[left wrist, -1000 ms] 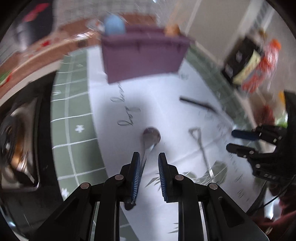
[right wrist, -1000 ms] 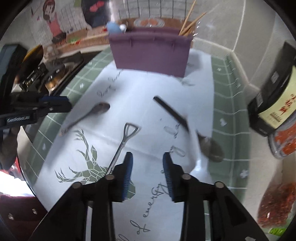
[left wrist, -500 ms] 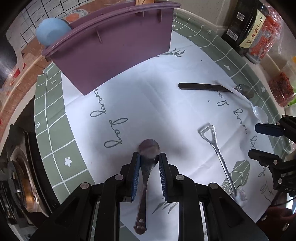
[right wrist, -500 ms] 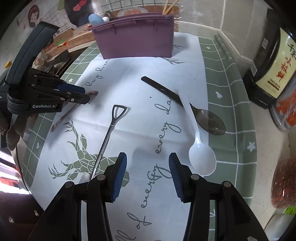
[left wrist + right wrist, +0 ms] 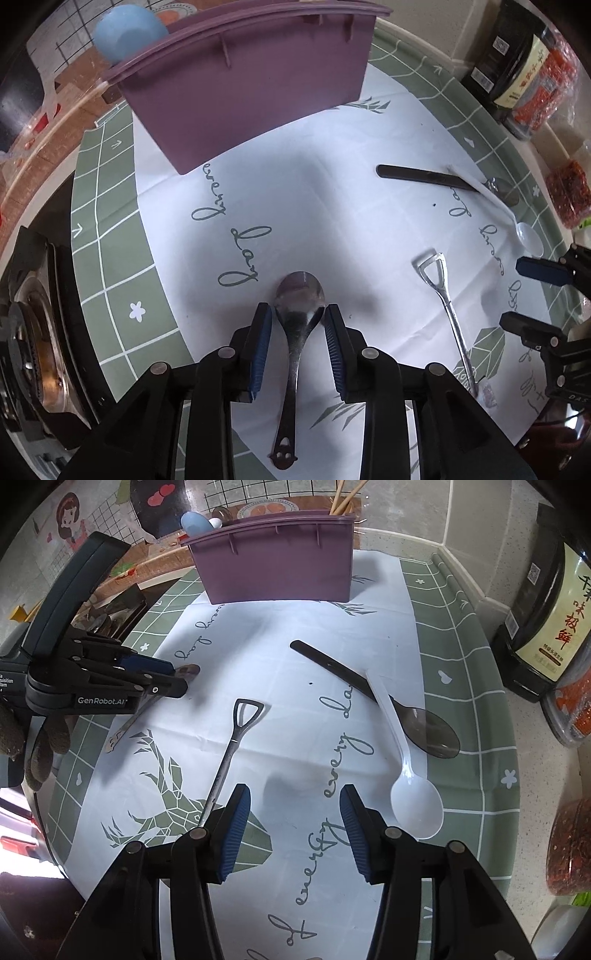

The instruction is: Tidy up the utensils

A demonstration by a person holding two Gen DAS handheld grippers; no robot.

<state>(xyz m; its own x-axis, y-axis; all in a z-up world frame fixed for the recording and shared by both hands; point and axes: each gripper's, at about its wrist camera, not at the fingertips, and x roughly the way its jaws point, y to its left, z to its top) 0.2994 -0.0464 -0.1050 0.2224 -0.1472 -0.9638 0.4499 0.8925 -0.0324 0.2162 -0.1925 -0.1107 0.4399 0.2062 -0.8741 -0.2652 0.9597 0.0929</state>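
A steel spoon (image 5: 295,332) lies on the white printed mat (image 5: 332,221). My left gripper (image 5: 298,314) is open, its fingers either side of the spoon's neck, just behind the bowl; it also shows in the right wrist view (image 5: 173,681). My right gripper (image 5: 294,805) is open and empty above the mat, between a shovel-handled utensil (image 5: 232,749) and a white plastic spoon (image 5: 406,775). A dark spoon (image 5: 369,694) lies under the white one. A purple utensil holder (image 5: 280,565) stands at the back, holding chopsticks (image 5: 345,494) and a blue utensil (image 5: 195,522).
A dark sauce bottle (image 5: 550,609) and jars of red chilli (image 5: 569,845) stand along the right edge. A gas stove (image 5: 26,332) is off the mat's left side. A tiled wall rises behind the holder.
My left gripper has come down over the steel spoon and opened slightly around its neck. My right gripper has opened wider and shifted right, bringing the white spoon into view.
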